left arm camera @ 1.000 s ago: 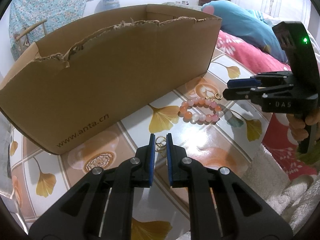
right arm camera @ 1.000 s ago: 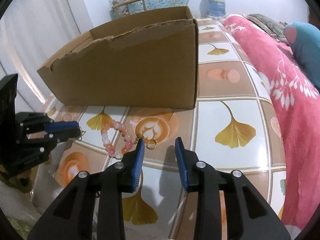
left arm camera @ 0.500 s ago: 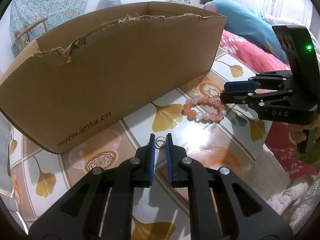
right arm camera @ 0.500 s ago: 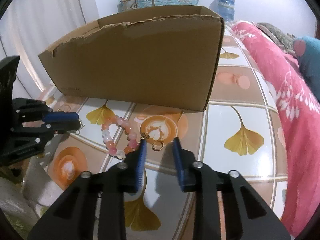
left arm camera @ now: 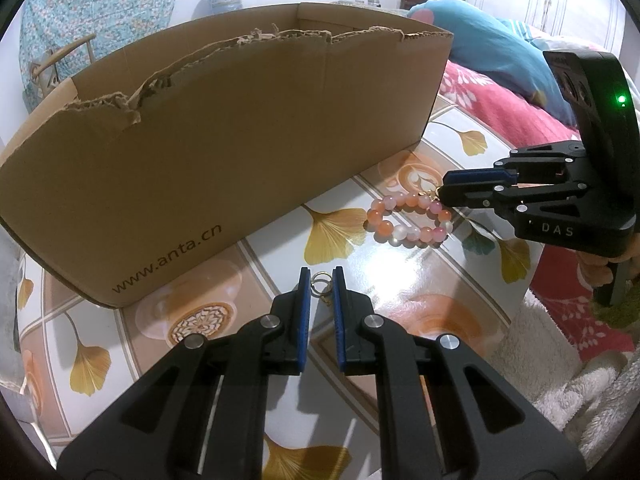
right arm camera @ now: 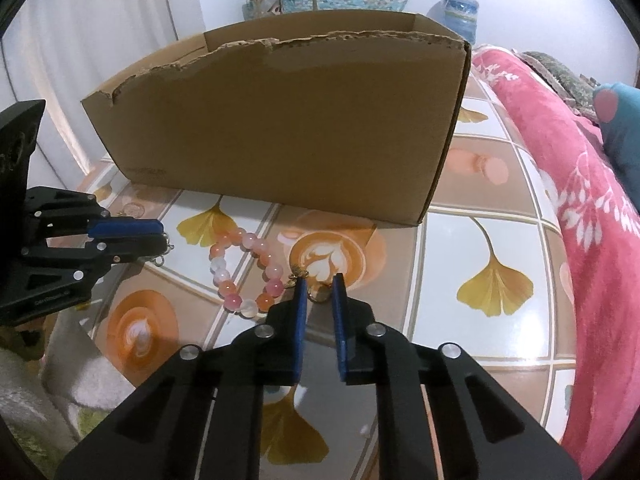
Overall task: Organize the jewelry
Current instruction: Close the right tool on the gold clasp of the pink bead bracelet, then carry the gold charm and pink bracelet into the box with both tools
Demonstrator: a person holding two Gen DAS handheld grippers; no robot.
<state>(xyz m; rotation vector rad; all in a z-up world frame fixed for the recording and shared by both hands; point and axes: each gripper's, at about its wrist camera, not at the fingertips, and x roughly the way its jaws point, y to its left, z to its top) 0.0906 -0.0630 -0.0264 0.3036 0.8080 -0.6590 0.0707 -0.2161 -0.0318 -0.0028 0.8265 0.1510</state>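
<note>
Lying on the glossy ginkgo-patterned tabletop (left arm camera: 420, 280), the pink-and-white bead bracelet (left arm camera: 408, 220) sits just in front of the torn cardboard box (left arm camera: 240, 132), whose tall near wall stands between the jewelry and the box's inside. A pink floral blanket (right arm camera: 580, 200) runs along the table's far side. The bracelet's gold ring charm (right arm camera: 319, 294) lies between the blue pads of the right gripper (right arm camera: 318, 280), whose jaws have just been closing to a narrow gap around it; whether they pinch it I cannot tell. Nearer the box's printed end, the left gripper (left arm camera: 321, 276) is nearly closed around small gold rings (left arm camera: 321, 286) resting on the table, contact unclear.
</note>
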